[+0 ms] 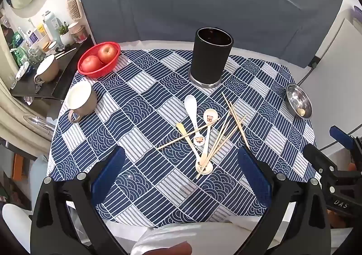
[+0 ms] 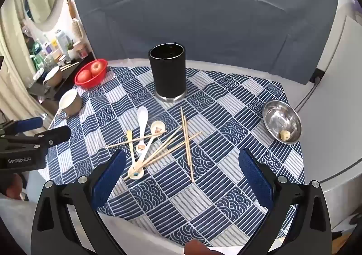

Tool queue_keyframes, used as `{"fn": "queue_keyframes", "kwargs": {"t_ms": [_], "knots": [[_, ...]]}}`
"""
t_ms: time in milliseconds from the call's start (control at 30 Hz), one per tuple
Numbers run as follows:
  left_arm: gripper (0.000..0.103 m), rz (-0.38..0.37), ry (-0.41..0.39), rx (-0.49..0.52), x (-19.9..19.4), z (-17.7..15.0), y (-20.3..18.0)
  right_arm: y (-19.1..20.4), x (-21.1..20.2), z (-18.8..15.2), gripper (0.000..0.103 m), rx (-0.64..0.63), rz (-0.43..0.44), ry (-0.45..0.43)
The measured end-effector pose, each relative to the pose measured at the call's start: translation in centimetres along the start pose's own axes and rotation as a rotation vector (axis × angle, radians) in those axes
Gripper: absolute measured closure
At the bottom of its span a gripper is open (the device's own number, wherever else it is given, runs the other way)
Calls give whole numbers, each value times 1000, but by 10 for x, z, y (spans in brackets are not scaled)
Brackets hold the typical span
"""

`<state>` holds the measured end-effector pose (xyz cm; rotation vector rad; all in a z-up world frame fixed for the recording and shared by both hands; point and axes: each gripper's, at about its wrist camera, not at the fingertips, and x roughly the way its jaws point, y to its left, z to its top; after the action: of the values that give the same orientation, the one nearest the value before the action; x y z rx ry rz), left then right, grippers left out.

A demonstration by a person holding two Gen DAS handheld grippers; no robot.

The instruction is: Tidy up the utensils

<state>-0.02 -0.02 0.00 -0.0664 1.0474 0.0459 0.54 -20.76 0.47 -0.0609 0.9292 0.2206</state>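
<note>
A tall black utensil holder (image 1: 211, 55) (image 2: 168, 71) stands upright and empty-looking at the back of the table. In front of it lies a loose pile: three white ceramic spoons (image 1: 190, 102) (image 2: 143, 114) crossed by several wooden chopsticks (image 1: 236, 121) (image 2: 186, 141). My left gripper (image 1: 181, 153) hovers open over the near table edge, just short of the pile, nothing between its blue pads. My right gripper (image 2: 182, 155) hangs open beside it, the pile ahead to its left. Each shows in the other's view: the right gripper (image 1: 323, 139), the left gripper (image 2: 49, 128).
A blue patterned cloth (image 1: 147, 119) covers the round table. At the back left sits a red basket (image 1: 90, 73) with two apples, a beige mug (image 1: 80, 101) nearer. A steel bowl (image 2: 280, 116) with a small yellowish piece is at the right edge. A cluttered shelf (image 1: 45, 87) stands left.
</note>
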Motion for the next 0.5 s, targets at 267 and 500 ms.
{"fn": "queue_keyframes", "kwargs": {"t_ms": [267, 500], "knots": [[6, 8, -7, 6, -5, -1, -5, 2, 1, 0, 8, -13, -5, 11], [6, 3, 5, 3, 2, -4, 2, 2, 4, -2, 8, -18, 4, 13]]}}
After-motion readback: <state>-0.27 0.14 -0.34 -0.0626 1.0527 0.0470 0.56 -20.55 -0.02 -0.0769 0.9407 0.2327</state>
